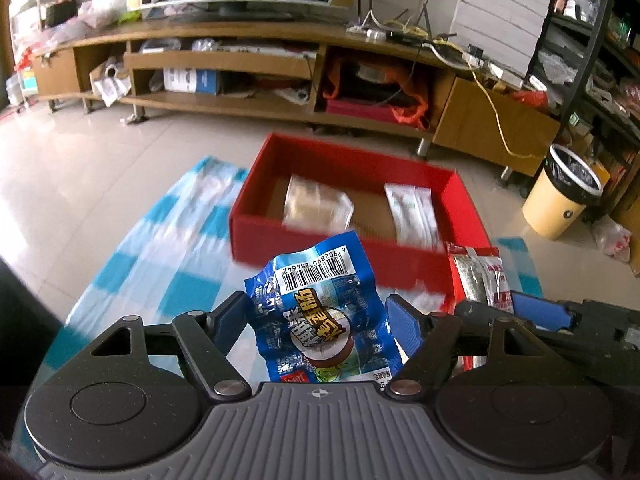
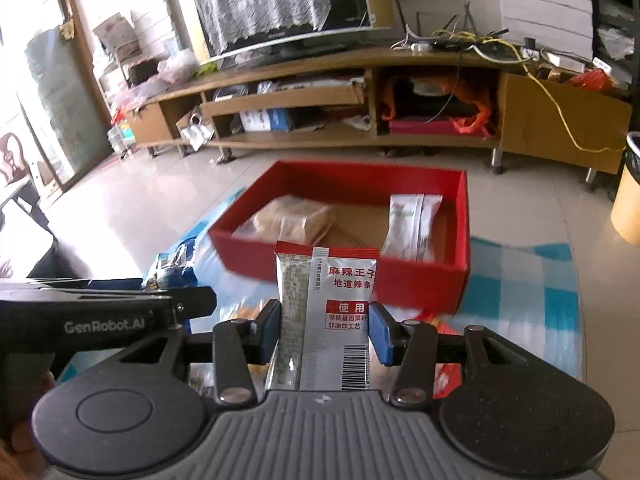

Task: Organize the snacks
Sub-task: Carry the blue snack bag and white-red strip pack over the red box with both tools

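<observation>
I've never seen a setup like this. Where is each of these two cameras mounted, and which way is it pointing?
Left wrist: sits on the left gripper, looking forward and down at its blue snack packet and the red box; the right gripper shows at right.
Right wrist: sits on the right gripper, looking at its silver-and-red spicy strip packet; the left gripper shows at left.
Shared: box, checked cloth, TV cabinet.
</observation>
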Demonstrator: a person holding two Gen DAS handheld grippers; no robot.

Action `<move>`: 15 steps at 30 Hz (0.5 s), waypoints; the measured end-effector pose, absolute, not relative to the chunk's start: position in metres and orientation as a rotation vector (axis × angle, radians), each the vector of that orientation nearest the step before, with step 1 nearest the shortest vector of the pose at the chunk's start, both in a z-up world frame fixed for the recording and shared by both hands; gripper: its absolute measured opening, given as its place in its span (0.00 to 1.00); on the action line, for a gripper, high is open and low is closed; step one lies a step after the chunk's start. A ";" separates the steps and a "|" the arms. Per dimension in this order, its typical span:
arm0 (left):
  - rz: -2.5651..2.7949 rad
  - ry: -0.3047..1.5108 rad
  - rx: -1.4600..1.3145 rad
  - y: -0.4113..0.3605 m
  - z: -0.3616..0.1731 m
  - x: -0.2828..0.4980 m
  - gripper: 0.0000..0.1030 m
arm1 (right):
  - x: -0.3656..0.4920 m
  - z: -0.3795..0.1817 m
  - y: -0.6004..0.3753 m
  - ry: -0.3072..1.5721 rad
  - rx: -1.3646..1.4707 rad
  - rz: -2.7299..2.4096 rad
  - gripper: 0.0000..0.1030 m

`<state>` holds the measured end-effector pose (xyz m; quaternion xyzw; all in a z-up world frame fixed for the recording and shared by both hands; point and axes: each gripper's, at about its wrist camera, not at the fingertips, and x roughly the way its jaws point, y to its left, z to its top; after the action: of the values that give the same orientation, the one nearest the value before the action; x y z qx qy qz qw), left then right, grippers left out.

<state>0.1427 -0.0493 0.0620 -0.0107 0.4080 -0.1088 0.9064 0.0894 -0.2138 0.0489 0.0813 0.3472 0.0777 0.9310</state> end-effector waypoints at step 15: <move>-0.206 0.779 0.001 -0.078 0.071 0.222 0.77 | 0.170 0.064 -0.241 0.658 0.229 0.113 0.45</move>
<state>0.2222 -0.0785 0.0706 0.0007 0.3792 -0.1003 0.9199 0.1698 -0.2409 0.0636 0.1124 0.3224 0.0552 0.9383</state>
